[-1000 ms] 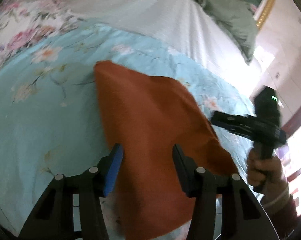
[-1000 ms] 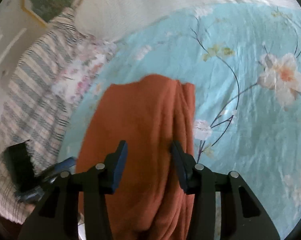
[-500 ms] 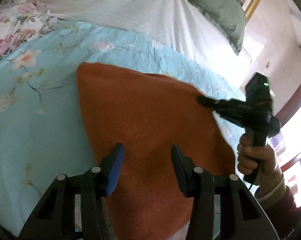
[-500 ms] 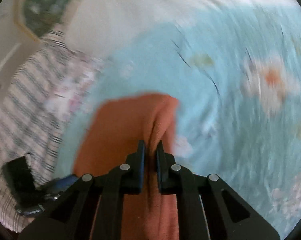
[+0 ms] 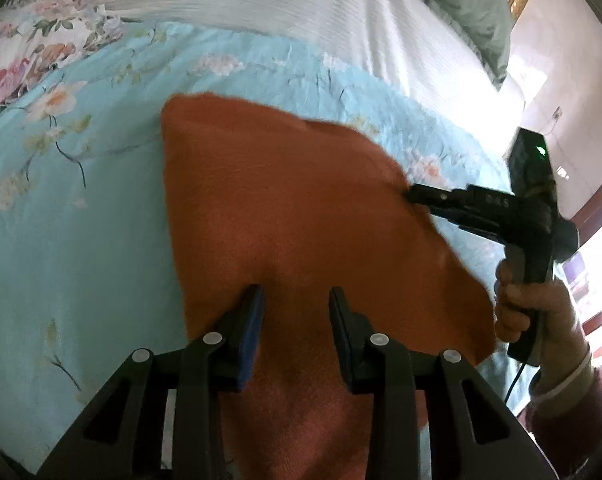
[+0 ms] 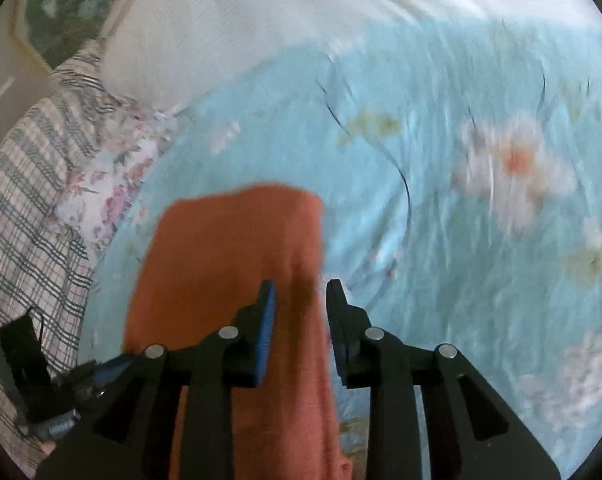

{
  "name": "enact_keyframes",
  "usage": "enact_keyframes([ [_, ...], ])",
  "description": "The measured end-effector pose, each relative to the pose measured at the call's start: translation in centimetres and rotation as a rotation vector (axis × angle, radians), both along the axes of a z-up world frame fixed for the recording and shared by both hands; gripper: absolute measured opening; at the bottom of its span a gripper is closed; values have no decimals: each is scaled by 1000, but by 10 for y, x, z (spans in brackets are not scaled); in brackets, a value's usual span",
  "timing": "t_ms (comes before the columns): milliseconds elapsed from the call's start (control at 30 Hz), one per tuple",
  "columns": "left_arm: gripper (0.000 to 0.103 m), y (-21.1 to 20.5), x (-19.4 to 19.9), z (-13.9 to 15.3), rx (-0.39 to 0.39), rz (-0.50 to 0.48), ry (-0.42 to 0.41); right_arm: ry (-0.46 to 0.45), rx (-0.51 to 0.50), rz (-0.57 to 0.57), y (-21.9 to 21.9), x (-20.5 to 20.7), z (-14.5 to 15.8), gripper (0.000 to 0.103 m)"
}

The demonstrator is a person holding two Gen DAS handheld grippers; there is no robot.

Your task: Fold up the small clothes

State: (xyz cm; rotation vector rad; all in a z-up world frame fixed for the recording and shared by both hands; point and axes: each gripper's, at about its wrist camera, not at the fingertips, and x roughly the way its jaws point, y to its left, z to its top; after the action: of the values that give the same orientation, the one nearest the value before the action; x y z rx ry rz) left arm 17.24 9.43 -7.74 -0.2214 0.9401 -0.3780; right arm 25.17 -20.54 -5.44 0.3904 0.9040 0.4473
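The rust-orange knitted garment [image 5: 301,216] lies flat on the pale blue floral quilt [image 5: 81,240], its long axis running away from you. Your left gripper [image 5: 295,300] has just been narrowing, pads apart over the near hem, gripping nothing. Your right gripper [image 6: 301,292] has just been reopening, straddling the right edge unpinched; its moulded lettering is unreadable.

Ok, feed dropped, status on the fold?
Left gripper closing over orange cloth, not gripping. Right gripper just opened at its edge. Cloth on floral quilt, nothing blocking.
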Motion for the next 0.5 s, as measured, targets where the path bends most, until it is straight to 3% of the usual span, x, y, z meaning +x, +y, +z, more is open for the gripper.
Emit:
enact_keyframes([
  [133, 39, 17, 29, 10, -71, 52, 6, 20, 102, 117, 33, 19, 2, 29],
  [233, 39, 23, 67, 7, -89, 95, 20, 75, 62, 96, 49, 46, -23, 29],
  [300, 34, 24, 95, -6, -64, 142, 76, 119, 48, 51, 44, 62, -45, 25],
  [400, 25, 29, 130, -21, 1, 188, 123, 124, 50, 12, 36, 71, -55, 4],
  [500, 28, 30, 141, -24, 38, 193, 119, 116, 37, 12, 35, 67, -52, 4],
])
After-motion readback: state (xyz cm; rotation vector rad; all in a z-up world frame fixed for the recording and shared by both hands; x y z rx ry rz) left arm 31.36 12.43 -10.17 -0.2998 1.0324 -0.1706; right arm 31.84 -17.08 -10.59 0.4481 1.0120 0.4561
